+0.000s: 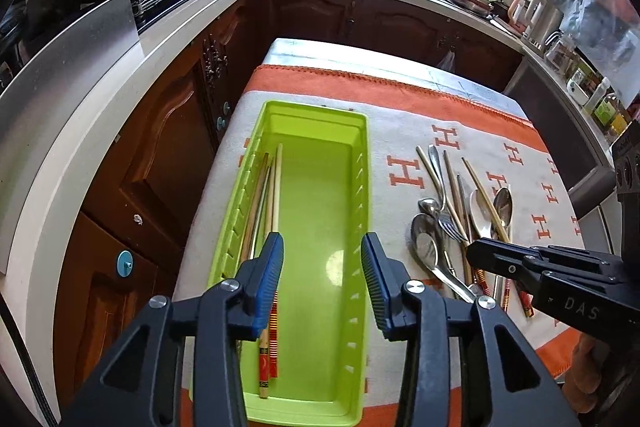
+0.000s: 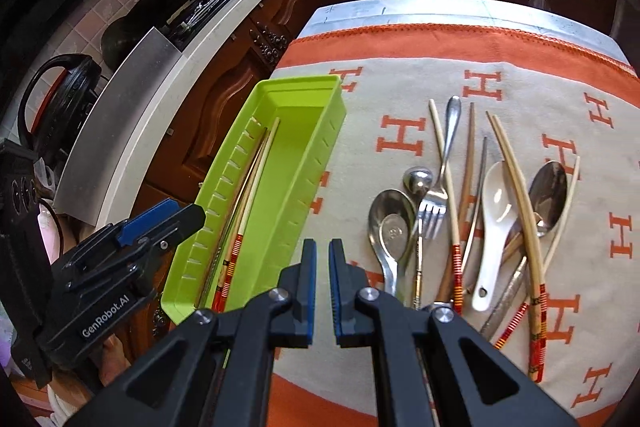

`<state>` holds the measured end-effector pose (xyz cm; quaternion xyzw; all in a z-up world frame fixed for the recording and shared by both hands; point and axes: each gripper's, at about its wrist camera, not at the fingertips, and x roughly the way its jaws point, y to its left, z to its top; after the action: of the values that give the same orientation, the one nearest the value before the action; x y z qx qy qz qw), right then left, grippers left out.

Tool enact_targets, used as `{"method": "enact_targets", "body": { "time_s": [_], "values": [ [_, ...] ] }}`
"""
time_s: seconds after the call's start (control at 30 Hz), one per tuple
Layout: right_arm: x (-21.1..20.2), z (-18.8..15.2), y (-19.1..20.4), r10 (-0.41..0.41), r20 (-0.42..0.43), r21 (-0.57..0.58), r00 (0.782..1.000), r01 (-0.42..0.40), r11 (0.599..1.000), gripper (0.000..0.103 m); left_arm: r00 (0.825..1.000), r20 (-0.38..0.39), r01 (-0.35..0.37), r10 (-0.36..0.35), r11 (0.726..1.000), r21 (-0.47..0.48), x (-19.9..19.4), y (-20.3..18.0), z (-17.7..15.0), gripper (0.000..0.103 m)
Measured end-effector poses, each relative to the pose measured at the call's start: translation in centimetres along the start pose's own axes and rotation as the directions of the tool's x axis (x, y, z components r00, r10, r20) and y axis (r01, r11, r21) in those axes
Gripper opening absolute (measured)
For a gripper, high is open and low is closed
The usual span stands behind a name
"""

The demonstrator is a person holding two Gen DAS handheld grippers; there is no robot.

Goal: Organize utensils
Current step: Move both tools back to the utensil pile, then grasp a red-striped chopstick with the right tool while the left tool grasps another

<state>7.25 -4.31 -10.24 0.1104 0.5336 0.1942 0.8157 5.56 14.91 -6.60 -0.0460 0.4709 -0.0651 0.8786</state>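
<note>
The left gripper [image 1: 322, 279] hangs spread and empty over the green tray [image 1: 362, 163], chopsticks [image 1: 272, 195] at its 9 o'clock side. The right gripper [image 2: 322, 291] is pressed together, empty, utensil pile [image 2: 472, 219] at 2 o'clock.

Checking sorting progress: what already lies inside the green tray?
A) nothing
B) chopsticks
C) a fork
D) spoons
B: several chopsticks lie along the left wall of the green tray, while the spoons and the fork sit on the cloth beside it.
</note>
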Motion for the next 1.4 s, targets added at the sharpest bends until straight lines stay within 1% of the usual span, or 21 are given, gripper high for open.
{"method": "enact_targets", "body": {
  "time_s": [0.23, 0.4, 0.67, 0.8, 1.0, 1.2, 1.33, 1.4],
  "values": [
    [-4.3, -1.1, -2.1, -0.031, 0.089, -0.019, 0.996, 0.033, 0.999, 0.006, 0.998, 0.025, 0.052, -0.053, 0.998, 0.035, -1.3, -3.2, 0.3, 0.042],
    [-6.7, -2.0, -4.2, -0.049, 0.142, -0.007, 0.989, 0.050, 0.999, 0.006, 0.996, 0.022, 0.087, -0.088, 0.995, 0.047, -1.3, -5.4, 0.7, 0.043],
    [-8.6, -2.9, -7.7, -0.078, 0.177, 0.032, 0.981, 0.073, 0.997, 0.006, 0.994, -0.007, 0.113, -0.112, 0.990, 0.083, -0.1, -9.2, 1.1, 0.043],
    [-8.7, -3.2, -9.7, -0.105, 0.181, 0.051, 0.978, 0.097, 0.994, 0.007, 0.989, -0.050, 0.141, -0.137, 0.986, 0.085, 1.5, -10.8, 1.1, 0.043],
    [-7.9, -4.0, -12.5, -0.108, 0.168, 0.076, 0.980, 0.097, 0.992, 0.007, 0.976, -0.141, 0.178, -0.168, 0.982, 0.063, 5.3, -13.0, 0.4, 0.043],
    [-5.9, -4.3, -14.6, -0.099, 0.128, 0.069, 0.987, 0.090, 0.994, 0.007, 0.966, -0.213, 0.155, -0.147, 0.988, 0.025, 9.3, -14.2, -0.2, 0.043],
    [-4.8, -4.4, -15.3, -0.082, 0.104, 0.051, 0.991, 0.077, 0.996, 0.007, 0.960, -0.243, 0.140, -0.136, 0.990, -0.003, 10.9, -14.4, -0.2, 0.043],
    [-4.3, -4.3, -15.5, -0.070, 0.095, 0.032, 0.993, 0.067, 0.997, 0.007, 0.960, -0.246, 0.134, -0.132, 0.991, -0.009, 11.3, -14.6, -0.2, 0.043]
  ]
}}
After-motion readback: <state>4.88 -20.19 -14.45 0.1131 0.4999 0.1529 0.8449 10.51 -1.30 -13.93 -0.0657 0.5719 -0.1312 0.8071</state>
